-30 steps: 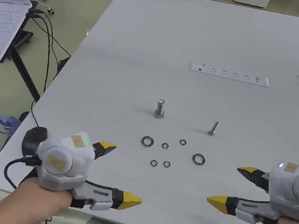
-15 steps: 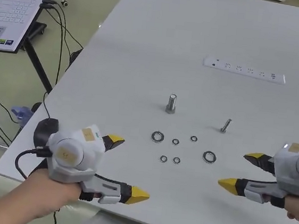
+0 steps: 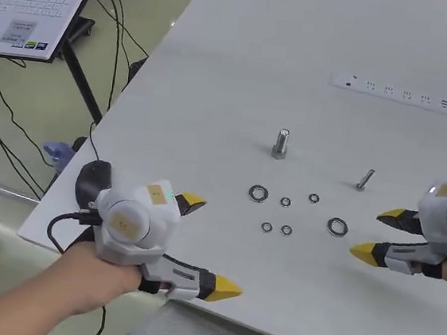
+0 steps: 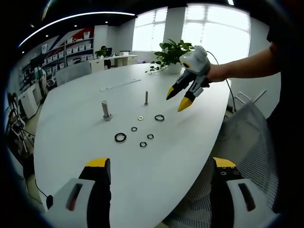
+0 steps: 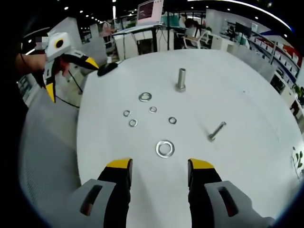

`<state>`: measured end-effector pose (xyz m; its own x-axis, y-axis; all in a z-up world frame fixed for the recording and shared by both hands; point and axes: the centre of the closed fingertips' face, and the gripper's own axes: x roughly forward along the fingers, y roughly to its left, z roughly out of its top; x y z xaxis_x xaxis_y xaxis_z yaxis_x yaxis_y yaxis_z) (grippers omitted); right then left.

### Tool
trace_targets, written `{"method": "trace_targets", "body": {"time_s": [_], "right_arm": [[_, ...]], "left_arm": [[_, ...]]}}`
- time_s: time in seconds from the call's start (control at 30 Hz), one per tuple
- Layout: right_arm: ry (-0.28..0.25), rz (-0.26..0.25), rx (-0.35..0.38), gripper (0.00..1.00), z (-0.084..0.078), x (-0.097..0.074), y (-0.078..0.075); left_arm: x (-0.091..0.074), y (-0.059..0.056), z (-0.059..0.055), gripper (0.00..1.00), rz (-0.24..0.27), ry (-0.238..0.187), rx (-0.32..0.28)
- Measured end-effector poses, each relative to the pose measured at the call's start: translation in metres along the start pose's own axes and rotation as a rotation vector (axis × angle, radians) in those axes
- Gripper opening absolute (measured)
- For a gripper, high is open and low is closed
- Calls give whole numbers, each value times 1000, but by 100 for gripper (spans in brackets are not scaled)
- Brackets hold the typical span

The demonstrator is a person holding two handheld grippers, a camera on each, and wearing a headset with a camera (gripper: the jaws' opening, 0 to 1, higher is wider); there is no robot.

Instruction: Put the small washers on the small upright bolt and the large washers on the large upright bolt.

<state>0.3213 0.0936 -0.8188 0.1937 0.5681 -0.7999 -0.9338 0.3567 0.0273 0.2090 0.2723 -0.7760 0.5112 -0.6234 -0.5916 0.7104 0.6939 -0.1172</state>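
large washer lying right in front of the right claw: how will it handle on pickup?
The large washer lies flat on the smooth table, so it is probably hard to get under and may skid when pinched. It looks like thin metal, so it is likely stiff and light. Tipped on edge, its round rim could roll.

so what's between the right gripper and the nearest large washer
Nothing: in the right gripper view, bare table separates the right gripper from the large washer lying just ahead of its open jaws.

The left gripper (image 4: 160, 164) holds its jaws wide apart at the table (image 4: 66, 137) edge; washers (image 4: 134, 128) lie before the large bolt (image 4: 106, 110) and small bolt (image 4: 146, 98).
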Motion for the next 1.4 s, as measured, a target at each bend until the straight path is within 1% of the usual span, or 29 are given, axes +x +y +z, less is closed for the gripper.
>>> {"method": "trace_targets", "body": {"time_s": [0.03, 0.07, 0.13, 0.23, 0.43, 0.47, 0.6, 0.77, 0.8, 0.87, 0.9, 0.97, 1.0, 1.03, 1.13, 1.17, 1.27, 1.33, 1.4], "right_arm": [[9, 2, -5, 48, 0, 1, -1], [20, 5, -11, 47, 1, 3, -3], [26, 12, -17, 45, 2, 6, -5], [53, 28, -35, 42, 5, 12, -6], [119, 53, -95, 41, 1, 24, -5], [118, 52, -92, 41, 2, 25, -5], [171, 74, -120, 39, -2, 32, -5], [208, 80, -148, 38, -3, 41, -7], [210, 84, -151, 38, -2, 42, -7], [234, 85, -170, 37, -3, 45, -7], [240, 87, -175, 37, -4, 46, -7], [261, 88, -180, 36, -5, 50, -7], [274, 87, -188, 36, -6, 51, -7], [282, 89, -192, 35, -7, 52, -6], [292, 93, -201, 35, -6, 56, -5], [299, 95, -204, 35, -6, 58, -5], [314, 97, -212, 35, -7, 60, -4], [331, 99, -221, 35, -9, 61, -4], [330, 91, -228, 34, -8, 61, -4]], "left_arm": [[-1, 1, 1, 85, 7, -4, 2], [-3, 3, 6, 84, 14, -23, -2], [-4, 4, 7, 85, 13, -30, -12], [-3, 5, 6, 84, 16, -16, 10], [-2, 7, 4, 84, 9, -9, 8], [-1, 7, 3, 85, 7, -6, 6], [1, 4, 0, 84, -4, -1, 9], [3, 2, -5, 84, -8, 7, 1], [3, 2, -5, 83, -7, 5, 0], [4, 0, -2, 83, -9, -11, -2], [4, 0, -2, 83, -9, -12, -3], [4, 1, -3, 83, -8, -10, 7], [5, 1, -4, 83, -7, -2, 18], [5, 1, -5, 83, -7, 4, 25], [5, 0, -2, 83, -14, -5, 23], [5, 1, 0, 83, -13, -7, 32], [6, 4, -5, 85, -12, 18, 44], [6, 4, -6, 86, -12, 20, 46], [7, 5, -8, 87, -10, 27, 46]]}}
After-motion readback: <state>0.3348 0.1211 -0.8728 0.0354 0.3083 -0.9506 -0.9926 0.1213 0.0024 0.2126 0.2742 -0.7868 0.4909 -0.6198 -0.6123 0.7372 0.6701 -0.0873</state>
